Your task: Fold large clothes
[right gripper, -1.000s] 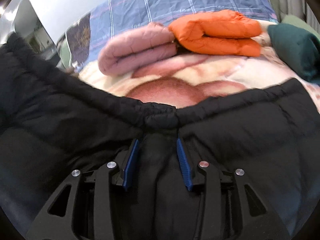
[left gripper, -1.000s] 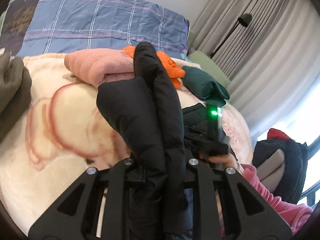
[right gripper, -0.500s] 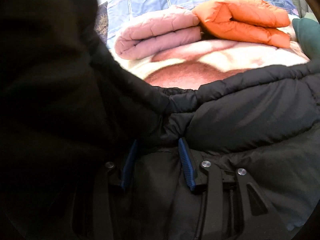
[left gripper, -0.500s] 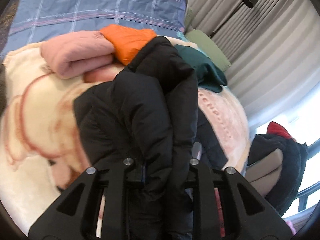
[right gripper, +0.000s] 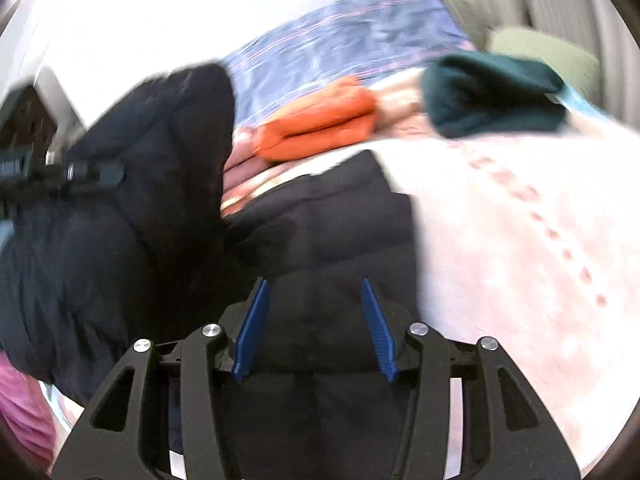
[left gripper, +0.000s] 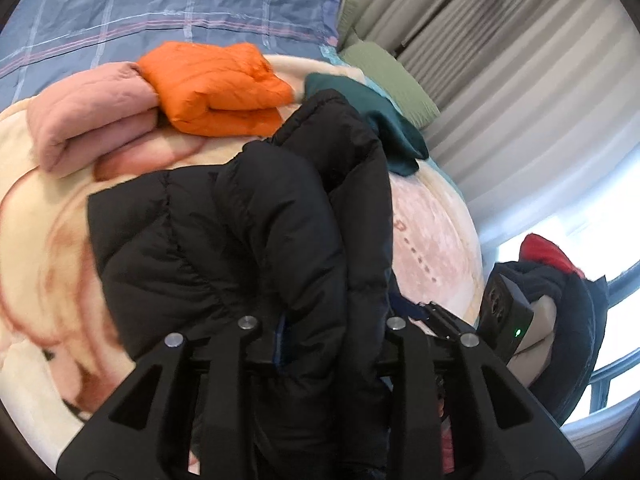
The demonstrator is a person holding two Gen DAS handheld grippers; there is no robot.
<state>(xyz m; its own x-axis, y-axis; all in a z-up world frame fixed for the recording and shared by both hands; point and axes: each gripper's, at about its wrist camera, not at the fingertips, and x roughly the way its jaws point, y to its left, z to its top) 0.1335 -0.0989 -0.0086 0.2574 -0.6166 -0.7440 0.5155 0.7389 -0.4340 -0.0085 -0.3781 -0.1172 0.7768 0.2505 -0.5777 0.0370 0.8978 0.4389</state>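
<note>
A black puffer jacket (left gripper: 224, 232) lies partly bunched on the cream blanket (left gripper: 44, 248) of a bed. My left gripper (left gripper: 320, 336) is shut on a thick fold of the jacket, which hides its fingertips and drapes forward over the bed. In the right wrist view, which is motion-blurred, my right gripper (right gripper: 312, 320) stands open with its blue pads (right gripper: 252, 328) on either side of the black jacket (right gripper: 320, 224). Another part of the jacket hangs raised at the left of that view.
A folded pink jacket (left gripper: 88, 120), a folded orange jacket (left gripper: 216, 84) and a dark green garment (left gripper: 384, 120) lie at the back of the bed. A blue plaid duvet (left gripper: 160, 8) is behind them. Grey curtains (left gripper: 500, 80) and a chair with clothes (left gripper: 560, 320) stand at the right.
My left gripper has carried its fold of the jacket forward and to the right, over the rest of the jacket. My right gripper has opened and swung to the right.
</note>
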